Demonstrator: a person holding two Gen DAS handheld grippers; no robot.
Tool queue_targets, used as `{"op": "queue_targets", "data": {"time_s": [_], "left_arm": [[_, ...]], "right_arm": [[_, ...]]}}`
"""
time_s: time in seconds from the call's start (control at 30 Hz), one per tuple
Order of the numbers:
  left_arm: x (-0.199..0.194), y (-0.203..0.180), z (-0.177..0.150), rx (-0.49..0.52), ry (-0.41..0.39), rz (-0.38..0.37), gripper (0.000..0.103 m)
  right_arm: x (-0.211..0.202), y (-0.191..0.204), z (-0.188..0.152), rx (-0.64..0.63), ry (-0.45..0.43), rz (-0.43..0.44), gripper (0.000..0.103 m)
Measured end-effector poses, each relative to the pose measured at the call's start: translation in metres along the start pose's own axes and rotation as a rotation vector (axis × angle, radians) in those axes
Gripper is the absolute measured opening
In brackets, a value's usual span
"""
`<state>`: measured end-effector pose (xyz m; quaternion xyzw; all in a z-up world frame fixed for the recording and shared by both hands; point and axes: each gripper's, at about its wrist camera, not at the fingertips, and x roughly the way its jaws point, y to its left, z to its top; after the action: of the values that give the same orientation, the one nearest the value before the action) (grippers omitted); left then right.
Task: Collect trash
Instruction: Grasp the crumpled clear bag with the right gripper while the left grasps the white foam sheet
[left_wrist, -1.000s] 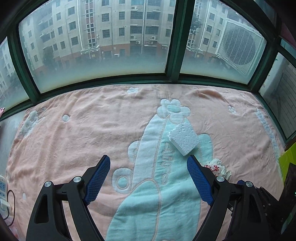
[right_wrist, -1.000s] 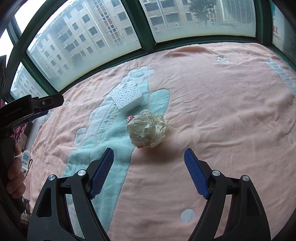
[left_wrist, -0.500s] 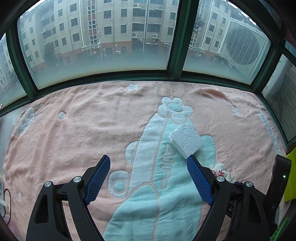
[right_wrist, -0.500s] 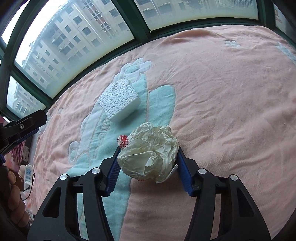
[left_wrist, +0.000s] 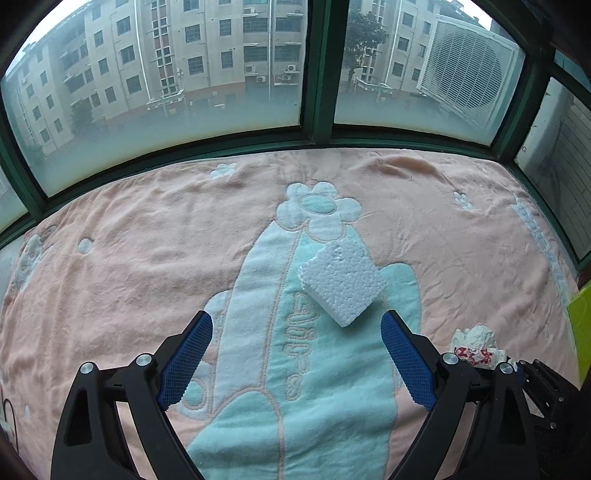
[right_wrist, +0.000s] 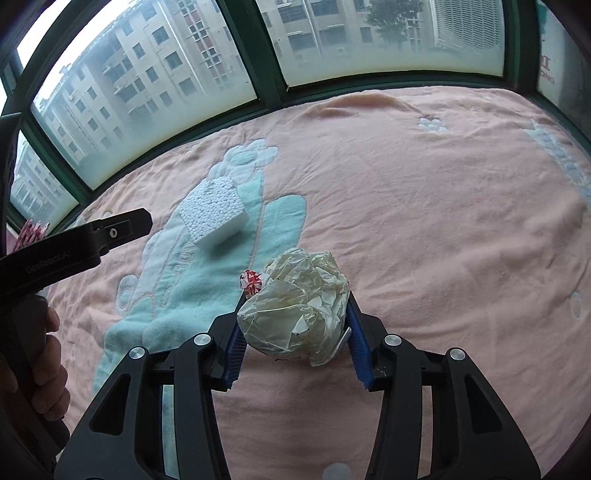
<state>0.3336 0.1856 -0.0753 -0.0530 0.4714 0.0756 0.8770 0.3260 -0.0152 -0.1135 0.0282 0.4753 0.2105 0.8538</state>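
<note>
Pink blanket (left_wrist: 147, 266) with the mint flower-and-rocket pattern covers the whole surface under the green-framed window (left_wrist: 317, 74), two bits of trash on it. Biggest change: the right gripper (right_wrist: 293, 332), wide open short of the crumpled paper ball (right_wrist: 295, 306) a second ago, has been closing and now has its blue pads pressed into both sides of the ball, so that piece looks secured, lift not yet begun by my reading. The ball sits on the pink just right of the mint patch, a red-printed scrap poking out at its left. The left gripper (left_wrist: 295, 354) has come forward and down toward the white foam block (left_wrist: 341, 284) and its jaws have just been opening wider; nothing between them, block lies flat on the mint patch just ahead, toward the right pad. Likely next: left straddles the foam and closes. Foam is light, may skid on the fleece.
</note>
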Motion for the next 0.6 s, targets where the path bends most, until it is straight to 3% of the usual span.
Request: {"op": "queue_targets", "data": {"time_s": [0.6], "left_arm": [[0.066,-0.044,0.018,0.152,0.035,-0.013,0.095]], "right_arm": [[-0.014,-0.041,-0.006,0.056,0.005,-0.011,0.048]]}}
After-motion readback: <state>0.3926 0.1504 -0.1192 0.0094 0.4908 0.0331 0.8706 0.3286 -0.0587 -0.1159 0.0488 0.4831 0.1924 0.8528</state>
